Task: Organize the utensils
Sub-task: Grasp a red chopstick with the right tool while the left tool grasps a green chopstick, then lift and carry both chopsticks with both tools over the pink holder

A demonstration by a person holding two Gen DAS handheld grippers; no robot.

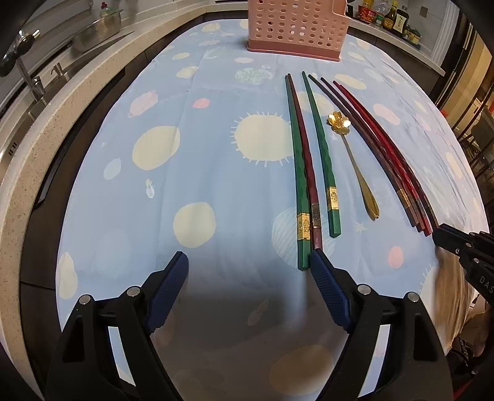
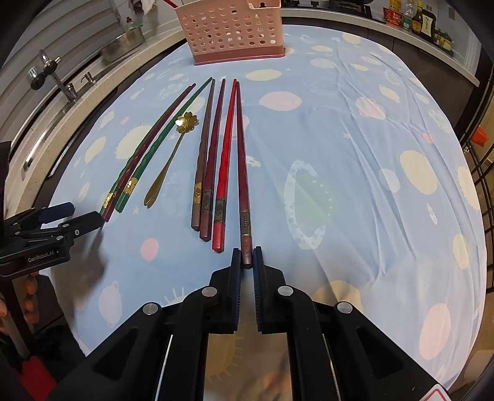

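Note:
Chopsticks lie side by side on the blue patterned cloth (image 1: pixel 200 123). My right gripper (image 2: pixel 247 251) is shut on the thick end of a dark red chopstick (image 2: pixel 242 172), the rightmost of a red and brown group (image 2: pixel 223 160). My left gripper (image 1: pixel 248 256) is open, low over the cloth. Its right finger (image 1: pixel 321 271) lies against the near ends of a green chopstick (image 1: pixel 296 172) and a maroon one (image 1: pixel 305 148). A second green chopstick (image 1: pixel 321 148) and a gold flower-headed spoon (image 1: pixel 355 163) lie just right of these. The pink perforated holder (image 1: pixel 296 27) stands at the far edge.
A stone counter with a sink, a tap (image 1: pixel 31 80) and a metal pot (image 1: pixel 98 27) runs along the left. Bottles (image 1: pixel 392 18) stand on the counter at the back right. A person's fingers (image 2: pixel 29 290) hold the left tool.

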